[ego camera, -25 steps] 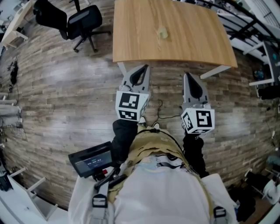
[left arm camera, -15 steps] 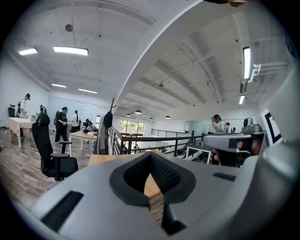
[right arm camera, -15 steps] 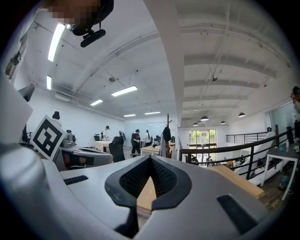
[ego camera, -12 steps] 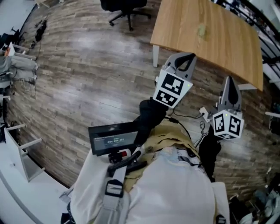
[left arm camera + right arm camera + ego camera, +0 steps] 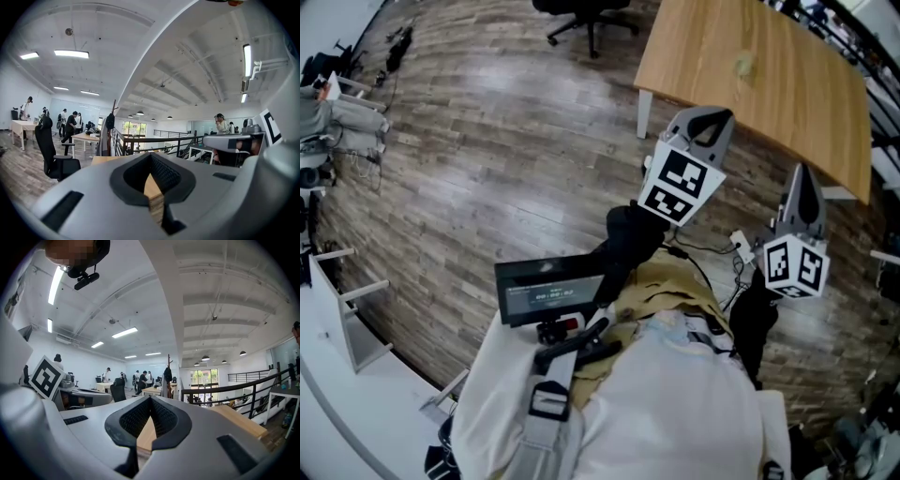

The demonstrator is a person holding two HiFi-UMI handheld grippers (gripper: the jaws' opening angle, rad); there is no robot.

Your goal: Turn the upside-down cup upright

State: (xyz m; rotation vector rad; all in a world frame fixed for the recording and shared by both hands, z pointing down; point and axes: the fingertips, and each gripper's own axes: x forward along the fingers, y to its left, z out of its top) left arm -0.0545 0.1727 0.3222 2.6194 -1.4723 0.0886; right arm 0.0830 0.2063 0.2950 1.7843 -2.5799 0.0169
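Both your grippers are pressed together and pinch nothing. The left gripper is a smooth grey plastic wedge that narrows to a blunt tip, with a black-and-white marker cube behind it. The right gripper has the same shape and stands just to its right. In each gripper view, 2 dark, finely ribbed pads meet at the far end. Below that meeting point a teardrop-shaped gap stays open, and only a sliver of pale wood shows through it.

The cup is a small, pale greenish thing on the table, a slab of light, straight-grained wood on white legs. It lies beyond the left gripper's tip, a little to that tip's right, and ahead and to the left of the right gripper. It touches neither. It is too small to tell which way up it stands.

Only the head view shows the cup, the grey-brown plank floor to the left of your left gripper, the black office chair, and the dark flat screen strapped to your chest behind the grippers. Only the gripper views show what lies level ahead: a black metal railing, white ceiling beams with strip lights, and people standing at distant desks. The cup can't be made out in them.
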